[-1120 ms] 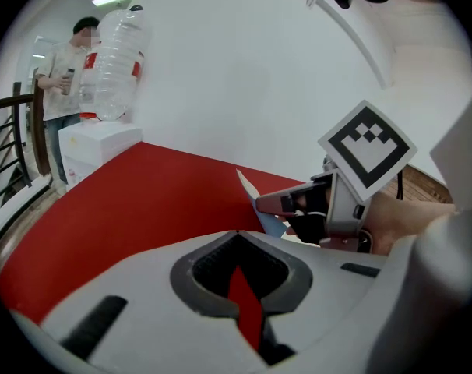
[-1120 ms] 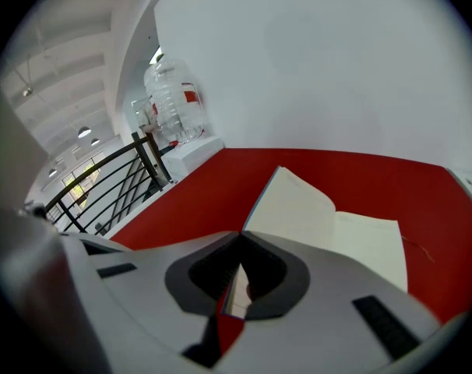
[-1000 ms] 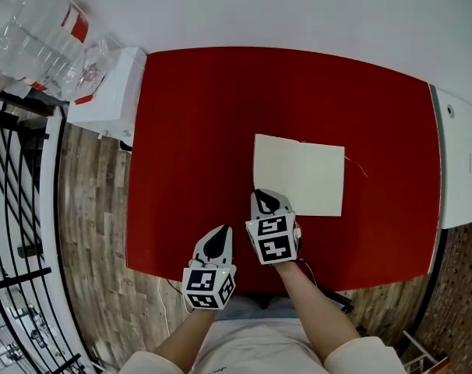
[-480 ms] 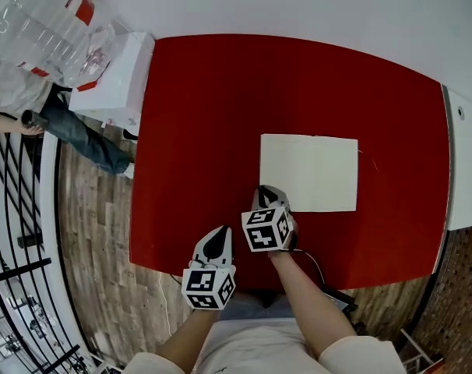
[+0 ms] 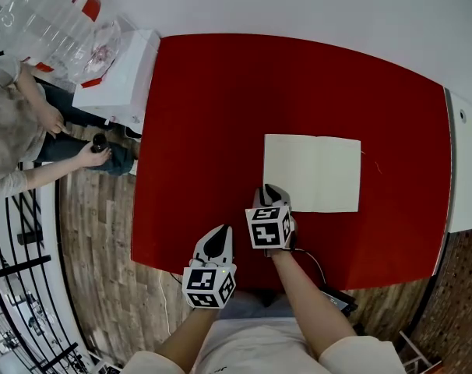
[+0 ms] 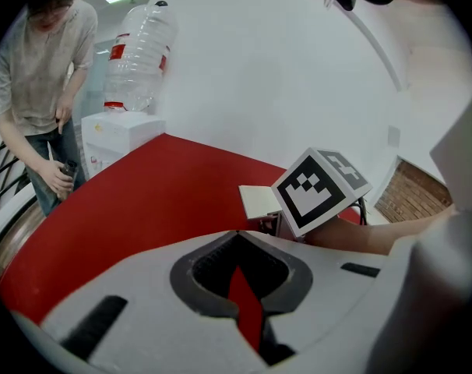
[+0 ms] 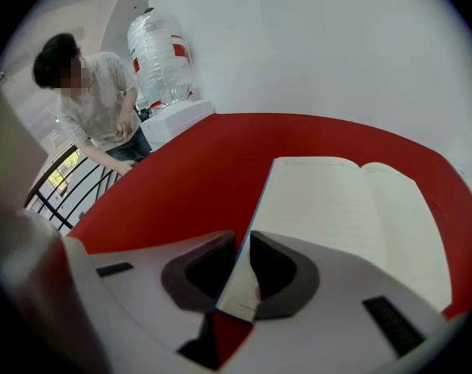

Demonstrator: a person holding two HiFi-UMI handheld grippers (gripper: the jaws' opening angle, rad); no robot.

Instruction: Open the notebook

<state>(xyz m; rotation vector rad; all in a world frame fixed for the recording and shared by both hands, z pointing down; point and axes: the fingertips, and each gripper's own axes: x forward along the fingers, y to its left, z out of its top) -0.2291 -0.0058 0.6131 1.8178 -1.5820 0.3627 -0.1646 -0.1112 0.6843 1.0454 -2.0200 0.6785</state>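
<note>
Pretty much done, I'd say. The notebook (image 5: 312, 172) lies open and flat on the red tabletop (image 5: 205, 131), a bit right of the middle, with both pale pages facing up and the fold running near to far.

The right gripper (image 5: 273, 195) is at the notebook's near-left corner. In the right gripper view that corner of the left-hand leaf (image 7: 240, 287) stands between its jaws. They've just been opening, so it looks like a loosened hold rather than a real clamp (the gap is narrow, so I can't swear the pads are clear of the paper).

The left gripper (image 5: 217, 240) hangs at the near edge of the tabletop, left of the other one and apart from the notebook. Its jaws are together at the tips with nothing in them, just red tabletop showing through the slit.

What's left, as I read it: let go fully and pull the right gripper away, hopefully without the leaf flipping shut.
</note>
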